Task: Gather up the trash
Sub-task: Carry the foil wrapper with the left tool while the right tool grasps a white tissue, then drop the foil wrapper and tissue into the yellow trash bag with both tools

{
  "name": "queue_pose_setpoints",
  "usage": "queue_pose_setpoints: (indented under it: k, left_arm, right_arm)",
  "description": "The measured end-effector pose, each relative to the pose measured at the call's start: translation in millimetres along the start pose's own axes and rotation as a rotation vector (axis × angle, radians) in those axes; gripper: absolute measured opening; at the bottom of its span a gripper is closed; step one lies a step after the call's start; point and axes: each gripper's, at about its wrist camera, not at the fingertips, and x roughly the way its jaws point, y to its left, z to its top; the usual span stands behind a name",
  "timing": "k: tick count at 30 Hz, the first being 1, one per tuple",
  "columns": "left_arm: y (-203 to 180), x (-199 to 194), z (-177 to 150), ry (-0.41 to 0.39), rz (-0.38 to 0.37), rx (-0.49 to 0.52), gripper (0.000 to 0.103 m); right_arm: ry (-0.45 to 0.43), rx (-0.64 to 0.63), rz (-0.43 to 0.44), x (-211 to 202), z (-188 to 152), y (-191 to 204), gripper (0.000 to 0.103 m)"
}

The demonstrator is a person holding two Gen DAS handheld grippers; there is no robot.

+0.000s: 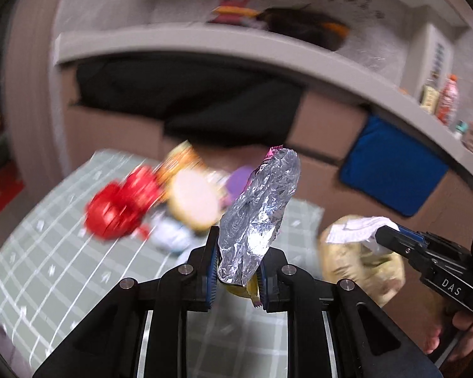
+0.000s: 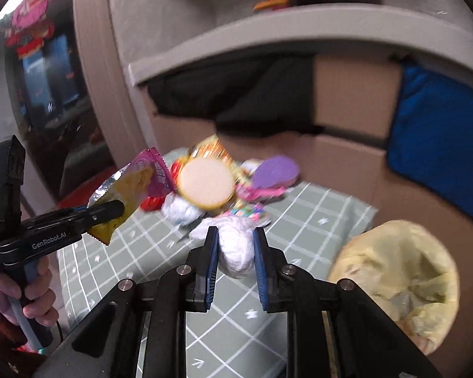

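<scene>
- We hold the left claw (image 1: 238,271) clenched on a snack wrapper (image 1: 258,220). The grip sits at the wrapper's lower end, so the rest stands up clear of the fingers, free of the surface.
- The wrapper is a thin crinkled foil: silver inside, yellow and pink print outside, with a serrated seal edge. We judge it light and springy, likely to slip if the clamp eases.
- We hold the right claw (image 2: 235,245) clenched on a crumpled white tissue (image 2: 236,245). The wad sits between both pads; it is soft, compressible and irregular, so a pinch across its middle is enough.
- Both items are lifted off the surface and, in our judgement, are bound for the waste bin (image 2: 394,280), our landmark below.
- The bin is round and lined with a thin, wrinkled pale-yellow bag; it stands beside the edge of the checked cloth (image 2: 315,220). In the left wrist view the tissue hangs directly in front of it; the wrapper is up and to the bin's left.
- The cloth is grey-green with a white grid.
- Left of the bin, further back on the cloth, lies the remaining litter pile (image 2: 224,186): a round tan lid, a purple disc, red foil, white wads and coloured wrappers, blurred.
- Behind the bin stand cardboard boxes (image 2: 356,94) and a blue cushion (image 2: 441,145).
</scene>
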Motion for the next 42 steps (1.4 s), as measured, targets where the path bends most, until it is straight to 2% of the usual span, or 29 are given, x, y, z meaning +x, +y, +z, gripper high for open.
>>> queue_pose_setpoints:
  k: [3,8,12,16,22,35,37,39,41,42]
  left_arm:
    - [-42.9,-2.5,19.7,-0.051,-0.053,0.074,0.02]
    - [-100.8,12.1,37.0,-0.053,-0.192,0.152,0.021]
    - [-139.1,33.3,36.3,-0.019,-0.286,0.187,0.021]
    - [-165.7,65.2,28.3,0.063,-0.348,0.207,0.021]
    - [-188.5,97.2,12.8,0.127,-0.379,0.219,0.021]
    - [-197.6,157.8,-9.3,0.231,-0.383,0.225,0.022]
    - [-198.2,166.9,-12.5,0.254,-0.399,0.224,0.025]
    - [-199.2,176.0,-15.6,0.286,-0.421,0.228,0.032]
    - [-198.7,186.3,-19.7,0.317,-0.443,0.226,0.046]
    - [-197.8,190.4,-21.4,0.33,-0.455,0.221,0.046]
  right_arm:
    - [-0.069,0.012,-0.061,-34.5,9.2,-20.0,0.02]
    - [-0.147,0.025,-0.205,-84.3,18.6,-56.1,0.02]
    - [-0.171,0.051,-0.293,-108.2,16.0,-81.5,0.02]
    - [-0.165,0.093,-0.341,-116.5,10.6,-105.5,0.02]
    - [-0.126,0.145,-0.344,-105.5,-3.6,-137.3,0.02]
    - [-0.029,0.239,-0.311,-51.8,-27.5,-184.2,0.02]
    - [-0.022,0.256,-0.309,-46.4,-29.8,-190.1,0.021]
    - [-0.014,0.28,-0.301,-39.5,-32.3,-197.5,0.022]
    - [-0.014,0.304,-0.296,-34.6,-35.3,-203.6,0.023]
    - [-0.015,0.315,-0.3,-32.1,-36.9,-206.5,0.023]
